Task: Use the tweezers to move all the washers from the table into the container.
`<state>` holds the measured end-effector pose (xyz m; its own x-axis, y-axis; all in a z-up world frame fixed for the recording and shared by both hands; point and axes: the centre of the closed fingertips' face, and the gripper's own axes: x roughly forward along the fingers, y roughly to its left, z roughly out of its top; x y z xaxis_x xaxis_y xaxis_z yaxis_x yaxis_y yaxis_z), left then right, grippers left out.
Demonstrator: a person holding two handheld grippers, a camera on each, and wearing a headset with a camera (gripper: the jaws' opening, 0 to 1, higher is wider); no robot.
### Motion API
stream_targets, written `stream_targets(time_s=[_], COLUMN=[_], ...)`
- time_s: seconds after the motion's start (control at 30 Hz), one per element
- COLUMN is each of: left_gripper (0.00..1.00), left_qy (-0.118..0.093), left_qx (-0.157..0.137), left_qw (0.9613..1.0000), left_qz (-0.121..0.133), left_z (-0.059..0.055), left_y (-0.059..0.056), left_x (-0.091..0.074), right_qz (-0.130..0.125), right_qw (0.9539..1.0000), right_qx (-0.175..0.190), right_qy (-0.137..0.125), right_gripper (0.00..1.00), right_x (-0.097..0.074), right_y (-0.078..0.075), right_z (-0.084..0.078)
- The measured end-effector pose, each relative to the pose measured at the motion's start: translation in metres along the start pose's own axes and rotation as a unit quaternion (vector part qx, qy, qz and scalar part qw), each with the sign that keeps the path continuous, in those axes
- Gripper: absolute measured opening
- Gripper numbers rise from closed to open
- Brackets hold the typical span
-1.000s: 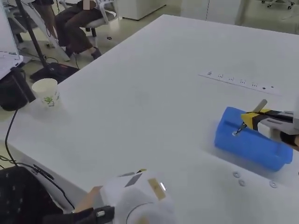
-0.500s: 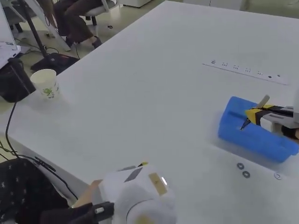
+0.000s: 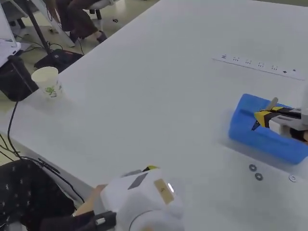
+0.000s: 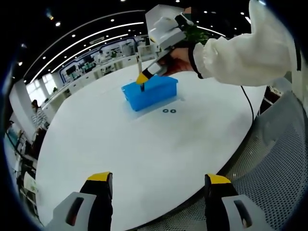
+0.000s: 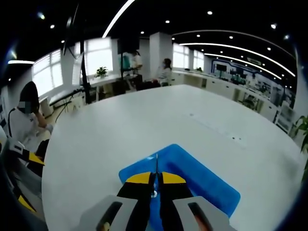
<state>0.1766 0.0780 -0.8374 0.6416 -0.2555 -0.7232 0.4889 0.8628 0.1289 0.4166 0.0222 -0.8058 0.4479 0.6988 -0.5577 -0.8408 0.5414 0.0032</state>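
A blue container (image 3: 260,137) stands at the table's right side. My right gripper (image 3: 262,117) hovers over it, shut on thin metal tweezers (image 3: 269,106) whose dark tip points down into the container. From the right gripper view the tweezers (image 5: 156,166) stick out between the shut jaws above the container (image 5: 202,183). I cannot tell whether the tip holds a washer. Three washers lie on the table in front of the container: two close together (image 3: 255,172) and one further right (image 3: 292,178). My left gripper (image 4: 156,185) is open and empty near the table's front edge, far from the washers (image 4: 169,111).
A paper cup (image 3: 47,83) stands near the table's left edge. A white power strip (image 3: 260,66) lies behind the container. A black bag (image 3: 14,79) and cables sit on the floor at left, and a person sits on a chair beyond.
The head camera has shifted, so the whole scene sits differently. The right gripper stays over the container. A small shiny speck at the tweezers' tip one second ago is gone.
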Motion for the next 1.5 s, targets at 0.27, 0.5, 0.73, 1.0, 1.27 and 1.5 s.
stream_targets(time_s=[0.27, 0.5, 0.73, 1.0, 1.27, 1.5], left_gripper=[0.80, 0.83, 0.87, 0.90, 0.95, 0.99], left_qy=[-0.001, -0.012, -0.013, -0.016, -0.018, -0.034], left_qx=[0.000, -0.003, -0.004, -0.005, -0.012, -0.018], left_qw=[1.0000, 0.9999, 0.9999, 0.9998, 0.9998, 0.9992], left_qz=[0.001, 0.009, 0.004, 0.005, 0.003, 0.000], left_z=[0.001, 0.004, 0.004, 0.005, 0.005, 0.010], left_y=[0.001, 0.004, 0.002, 0.002, 0.002, 0.001], left_x=[0.000, 0.000, 0.000, 0.000, -0.001, -0.002], right_qz=[-0.003, -0.006, -0.011, -0.018, -0.028, -0.026], right_qw=[0.9999, 0.9999, 0.9999, 0.9998, 0.9991, 0.9989], right_qx=[-0.004, -0.008, 0.005, 0.011, 0.025, 0.021], right_qy=[0.011, 0.006, 0.003, 0.005, -0.017, -0.034], right_gripper=[0.02, 0.02, 0.03, 0.03, 0.03, 0.03], right_x=[0.007, 0.008, 0.007, 0.000, -0.017, -0.035], right_y=[-0.004, -0.004, -0.003, -0.002, -0.003, 0.013], right_z=[-0.008, -0.006, -0.007, -0.007, 0.009, 0.020])
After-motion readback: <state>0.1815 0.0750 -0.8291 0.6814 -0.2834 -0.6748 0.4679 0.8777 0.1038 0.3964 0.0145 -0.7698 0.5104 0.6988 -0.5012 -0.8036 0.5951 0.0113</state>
